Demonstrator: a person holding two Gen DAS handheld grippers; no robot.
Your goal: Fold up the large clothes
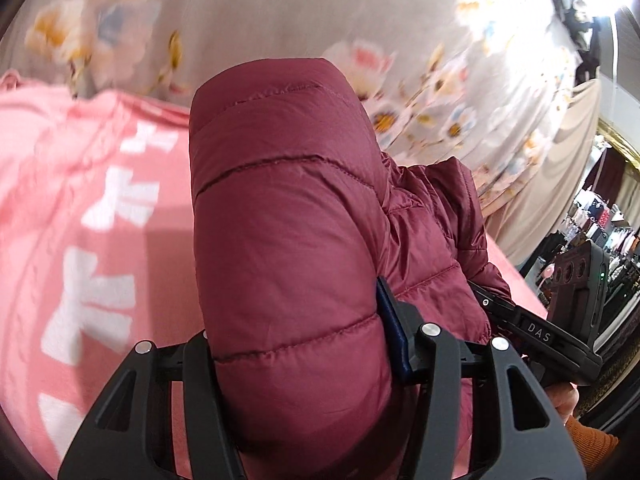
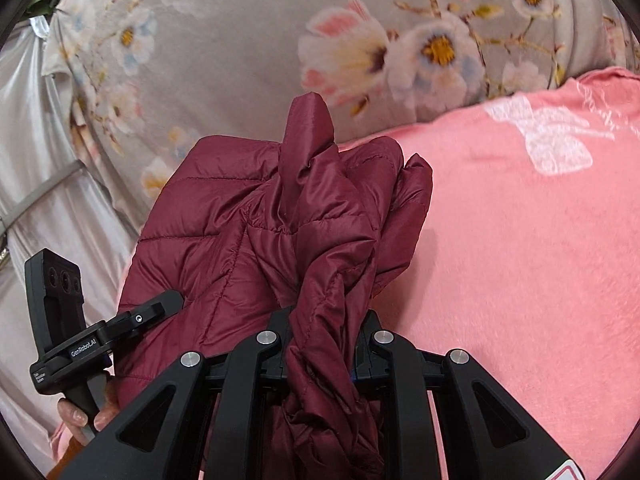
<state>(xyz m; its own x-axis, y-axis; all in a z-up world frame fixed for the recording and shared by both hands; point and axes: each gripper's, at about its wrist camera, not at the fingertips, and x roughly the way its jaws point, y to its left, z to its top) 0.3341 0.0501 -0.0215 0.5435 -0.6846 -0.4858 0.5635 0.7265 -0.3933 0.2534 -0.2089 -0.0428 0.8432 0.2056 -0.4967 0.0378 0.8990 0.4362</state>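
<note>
A maroon quilted puffer jacket fills the middle of the left wrist view. My left gripper is shut on a thick padded fold of it, which hides the fingertips. In the right wrist view the same jacket lies bunched on a pink blanket. My right gripper is shut on a twisted bunch of its fabric. The right gripper shows at the jacket's right edge in the left wrist view, and the left gripper shows at its left edge in the right wrist view.
The pink blanket has white printed marks. A grey floral quilt lies behind the jacket. Silvery fabric hangs at the left. Clothes racks stand at the far right of the left wrist view.
</note>
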